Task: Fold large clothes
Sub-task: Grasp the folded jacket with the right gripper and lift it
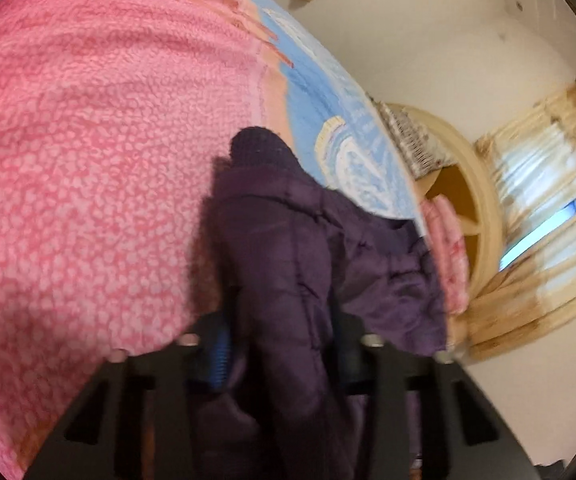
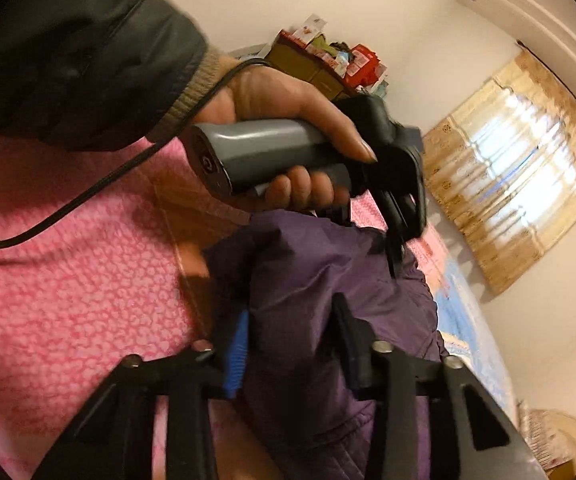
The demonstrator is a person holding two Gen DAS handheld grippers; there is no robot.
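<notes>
A dark purple padded jacket [image 1: 295,240] lies bunched on a pink textured blanket [image 1: 88,160]. My left gripper [image 1: 284,344] is shut on a thick fold of it, the fabric pressed between the blue pad and the other finger. In the right wrist view the same jacket [image 2: 327,264] fills the gap of my right gripper [image 2: 291,352], which is shut on another fold nearer to me. Farther along the jacket, a person's hand [image 2: 280,96] holds the grey handle of the left gripper [image 2: 395,256], whose fingers point down into the jacket's far edge.
A blue patterned cloth [image 1: 327,112] covers the bed beyond the pink blanket [image 2: 68,300]. A cream headboard [image 1: 483,184] and a curtained window [image 2: 515,168] stand behind. Boxes [image 2: 327,60] are piled by the wall. A black cable [image 2: 88,196] trails over the blanket.
</notes>
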